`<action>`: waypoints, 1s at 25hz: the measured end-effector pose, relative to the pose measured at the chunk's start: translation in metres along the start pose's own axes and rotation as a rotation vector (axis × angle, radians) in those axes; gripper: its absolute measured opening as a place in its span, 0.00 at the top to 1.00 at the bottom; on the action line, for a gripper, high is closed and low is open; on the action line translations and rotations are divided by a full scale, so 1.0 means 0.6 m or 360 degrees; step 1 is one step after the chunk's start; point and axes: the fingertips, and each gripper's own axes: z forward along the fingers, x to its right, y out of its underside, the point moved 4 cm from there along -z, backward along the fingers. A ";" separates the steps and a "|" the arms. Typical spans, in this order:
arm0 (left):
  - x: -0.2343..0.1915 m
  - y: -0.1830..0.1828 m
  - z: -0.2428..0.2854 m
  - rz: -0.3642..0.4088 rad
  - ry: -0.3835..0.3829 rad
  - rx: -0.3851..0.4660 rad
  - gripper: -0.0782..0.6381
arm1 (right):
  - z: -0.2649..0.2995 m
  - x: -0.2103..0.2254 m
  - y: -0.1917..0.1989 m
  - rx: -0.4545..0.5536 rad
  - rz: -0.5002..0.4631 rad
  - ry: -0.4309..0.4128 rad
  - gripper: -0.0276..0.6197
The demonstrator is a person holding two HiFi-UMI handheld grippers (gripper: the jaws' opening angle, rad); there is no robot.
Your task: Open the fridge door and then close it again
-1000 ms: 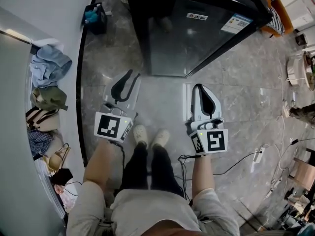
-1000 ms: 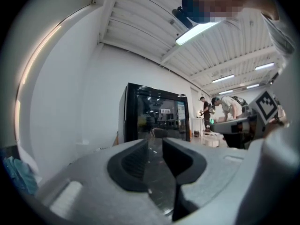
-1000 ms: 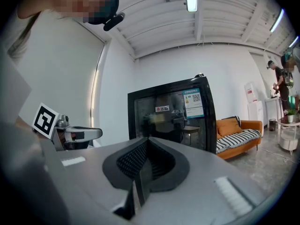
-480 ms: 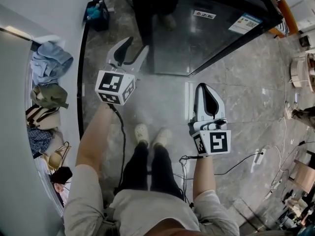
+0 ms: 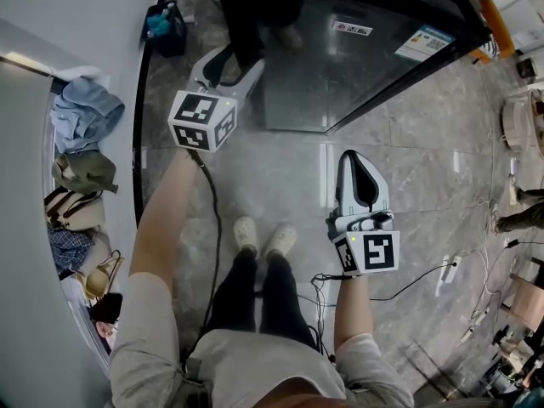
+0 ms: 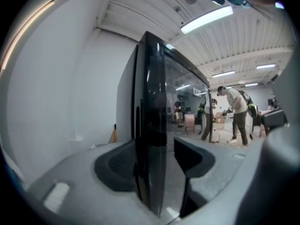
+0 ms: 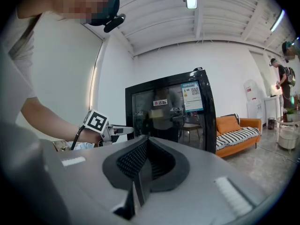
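The black fridge [image 5: 340, 58] with a glass door stands shut at the top of the head view. My left gripper [image 5: 240, 56] reaches its left edge. In the left gripper view the dark vertical door edge [image 6: 150, 139] stands between the jaws of the left gripper [image 6: 157, 165]. The jaws have just been opening and now stand wide, with a gap showing on the right side. My right gripper [image 5: 354, 155] hangs lower and nearer to me, shut and empty, pointing at the fridge [image 7: 168, 111]. The right gripper view also shows the left gripper [image 7: 117, 130] at the fridge.
Clothes and bags [image 5: 81, 117] lie along the left wall, and a dark crate [image 5: 161, 28] sits by the fridge's left corner. Cables and a power strip [image 5: 446, 266] trail on the floor at right. An orange sofa [image 7: 236, 128] stands right of the fridge. Other people [image 6: 234, 111] stand far off.
My left gripper moved forward from beside my legs to the fridge's left edge, and its jaws opened around the door edge. The right gripper stayed in place.
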 end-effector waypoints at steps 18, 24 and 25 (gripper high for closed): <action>-0.001 -0.003 0.000 -0.0026 -0.0064 -0.0083 0.67 | 0.006 0.013 0.001 0.0000 0.0006 0.0019 0.95; -0.001 -0.004 -0.006 -0.0005 -0.0105 -0.0135 0.71 | -0.004 0.006 -0.007 0.0024 0.0014 0.0018 0.95; 0.000 -0.004 -0.007 -0.0002 -0.0112 -0.0140 0.71 | -0.007 0.006 -0.008 0.0027 0.0016 0.0019 0.95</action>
